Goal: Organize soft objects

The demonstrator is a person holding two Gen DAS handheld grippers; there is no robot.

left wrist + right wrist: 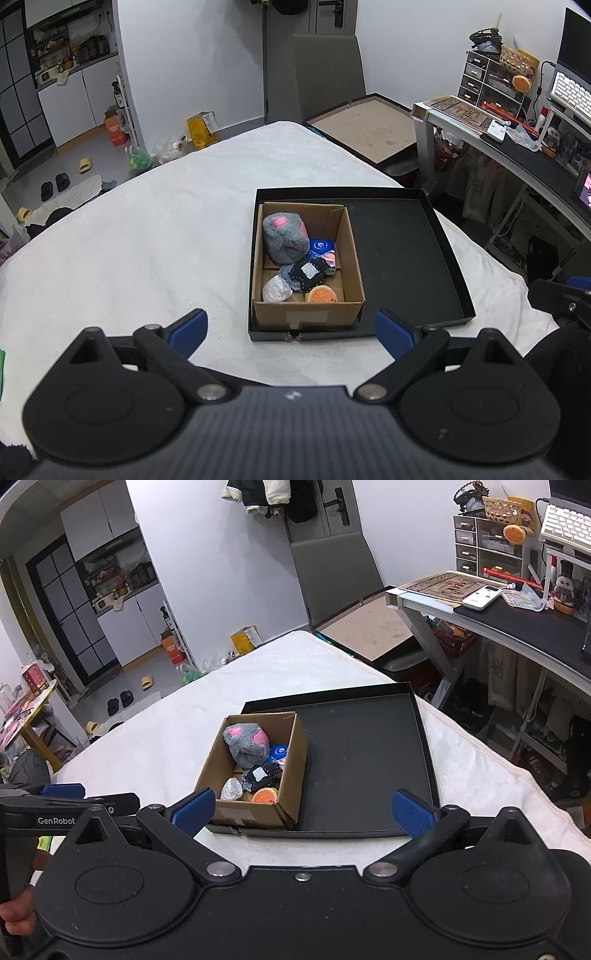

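In the left wrist view the left gripper [291,330] hangs with fingers spread and empty before the cardboard box [308,314] of soft toys [286,238] in the black tray [410,254] at the bed [147,240]'s near edge, while in the right wrist view the right gripper [303,808], also spread wide and holding nothing, faces the same box, which could skid in the tray if nudged.

Even, bright indoor light, soft shadows only; both fisheye views sharp at centre, walls and desk [517,624] bowing at the rims, corners vignetted black, no glare.
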